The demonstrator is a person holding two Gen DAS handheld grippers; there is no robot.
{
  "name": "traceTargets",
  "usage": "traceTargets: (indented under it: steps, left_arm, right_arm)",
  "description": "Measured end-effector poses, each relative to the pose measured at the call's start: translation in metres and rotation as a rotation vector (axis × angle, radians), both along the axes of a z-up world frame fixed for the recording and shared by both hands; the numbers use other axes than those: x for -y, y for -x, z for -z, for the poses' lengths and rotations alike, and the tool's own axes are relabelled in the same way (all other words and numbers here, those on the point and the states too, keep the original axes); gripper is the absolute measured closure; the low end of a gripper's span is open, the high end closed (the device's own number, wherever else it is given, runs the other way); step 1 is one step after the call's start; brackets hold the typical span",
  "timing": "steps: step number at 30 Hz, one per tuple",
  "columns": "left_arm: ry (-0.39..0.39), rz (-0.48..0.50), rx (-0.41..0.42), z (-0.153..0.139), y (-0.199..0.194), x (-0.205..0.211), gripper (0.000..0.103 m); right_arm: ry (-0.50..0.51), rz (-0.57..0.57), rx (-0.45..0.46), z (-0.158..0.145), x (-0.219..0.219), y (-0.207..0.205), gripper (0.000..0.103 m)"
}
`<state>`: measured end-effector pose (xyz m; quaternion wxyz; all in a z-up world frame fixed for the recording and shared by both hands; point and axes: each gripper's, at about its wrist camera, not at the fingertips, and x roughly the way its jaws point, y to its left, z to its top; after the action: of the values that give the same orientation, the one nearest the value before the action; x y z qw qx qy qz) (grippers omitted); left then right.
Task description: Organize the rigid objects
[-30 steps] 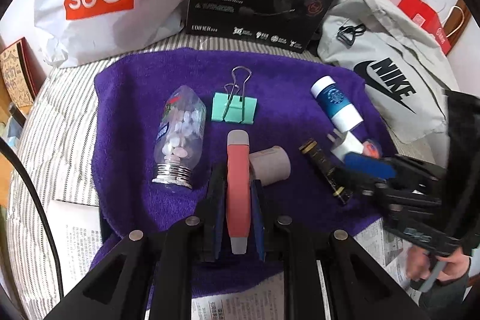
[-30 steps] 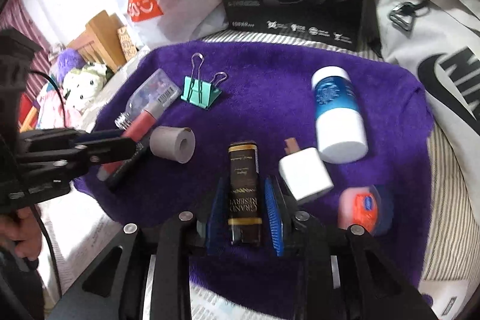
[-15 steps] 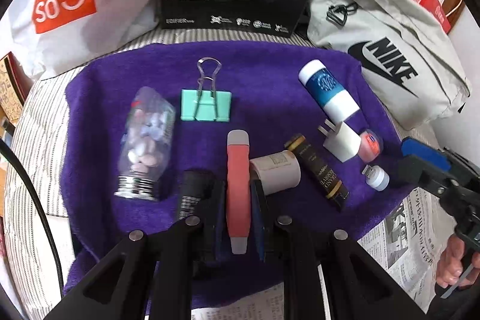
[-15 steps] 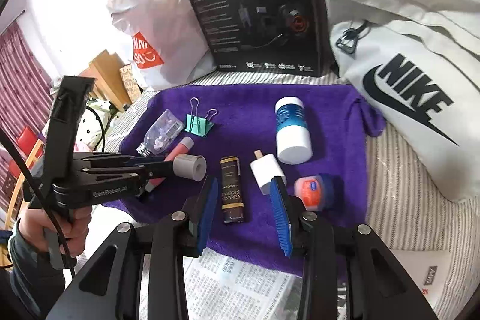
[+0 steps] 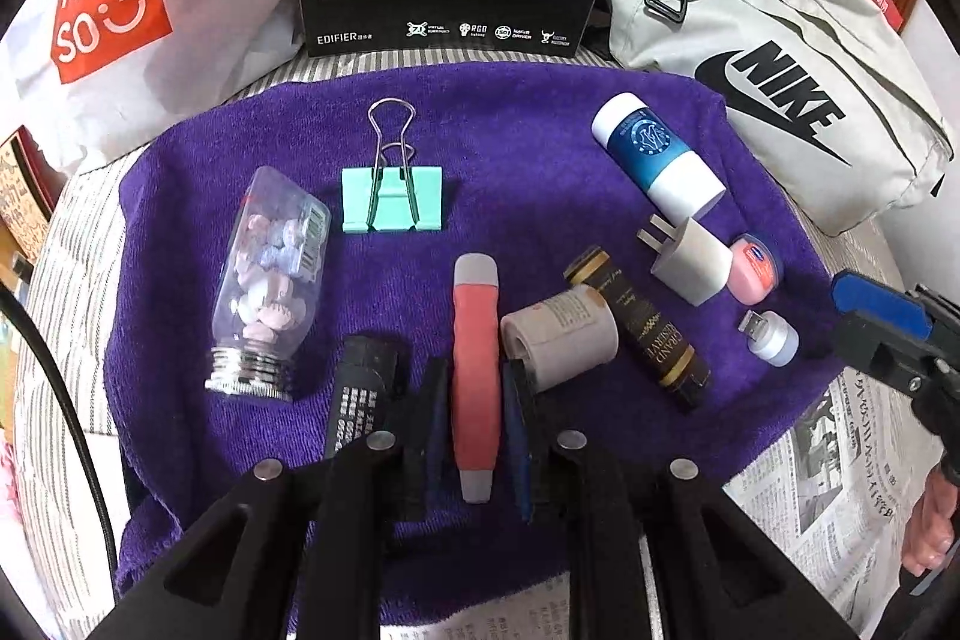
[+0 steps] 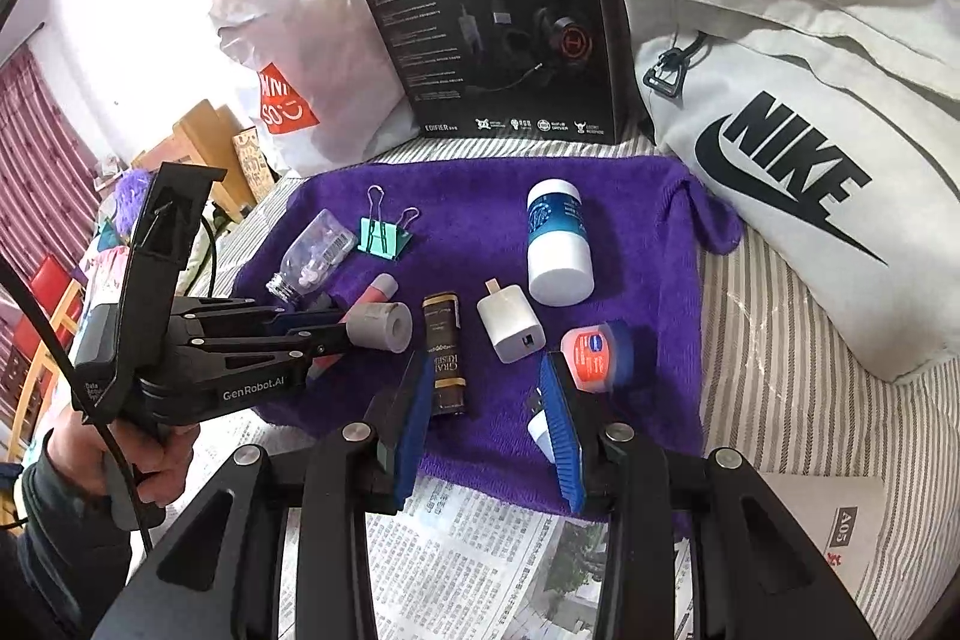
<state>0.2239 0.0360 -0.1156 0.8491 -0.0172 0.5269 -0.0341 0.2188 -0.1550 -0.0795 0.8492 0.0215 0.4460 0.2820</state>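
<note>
My left gripper point(image 5: 477, 388) is shut on a pink-red tube with grey ends point(image 5: 476, 340), held just above the purple towel point(image 5: 528, 142). Next to it lie a grey paper roll point(image 5: 564, 334), a dark gold-lettered tube point(image 5: 648, 334), a black cylinder point(image 5: 360, 388), a clear pill bottle point(image 5: 270, 280) and a mint binder clip point(image 5: 393, 205). My right gripper point(image 6: 489, 418) is open and empty, pulled back over the towel's front edge. Before it lie the dark tube point(image 6: 444, 346), a white charger plug point(image 6: 510, 322), a red-lidded tin point(image 6: 594, 355) and a blue-and-white bottle point(image 6: 558, 244).
A small white USB light point(image 5: 774, 334) lies at the towel's right edge. A black headset box point(image 6: 498, 22), a white Miniso bag point(image 5: 120, 4) and a grey Nike bag point(image 6: 810, 148) stand behind. Newspaper point(image 6: 468, 550) lies in front, on striped bedding.
My right gripper let go of the dark tube, opened and pulled back and up. My left gripper kept the pink tube and shifted a little left, uncovering the black cylinder.
</note>
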Motion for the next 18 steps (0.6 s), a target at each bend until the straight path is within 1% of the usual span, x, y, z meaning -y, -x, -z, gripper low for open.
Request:
traceTargets:
  steps: [1,3,4,6,10,11,13,16,18]
  left_arm:
    - [0.01,0.001,-0.004,-0.001,0.0,-0.001,0.08]
    - [0.032,0.004,-0.012,-0.004,0.003,-0.001,0.072]
    - [0.037,0.011,-0.017,-0.005,0.004,0.0,0.069]
    - [0.039,0.018,-0.026,-0.007,0.004,0.001,0.062]
    - [0.035,0.025,-0.04,-0.008,0.012,0.006,0.056]
    - [0.037,0.029,-0.045,-0.008,0.014,0.007,0.051]
    - [0.03,0.017,-0.042,-0.01,0.017,0.007,0.05]
    - [0.048,-0.001,-0.05,-0.015,0.021,0.004,0.05]
    - [0.056,-0.002,-0.049,-0.019,0.025,0.002,0.045]
  right_arm:
    - [0.002,-0.002,-0.002,0.001,0.0,0.001,0.066]
    - [0.013,-0.002,-0.006,0.002,-0.001,0.003,0.066]
    - [0.021,-0.002,-0.008,0.003,-0.001,0.004,0.066]
    - [0.031,0.0,-0.013,0.005,-0.001,0.006,0.066]
    - [0.028,0.003,-0.026,0.007,0.001,0.011,0.065]
    - [0.031,0.006,-0.029,0.008,0.001,0.012,0.063]
    - [0.032,0.014,-0.035,0.01,0.001,0.014,0.059]
    - [0.04,0.018,-0.042,0.014,0.0,0.017,0.056]
    - [0.056,0.015,-0.053,0.018,-0.001,0.018,0.056]
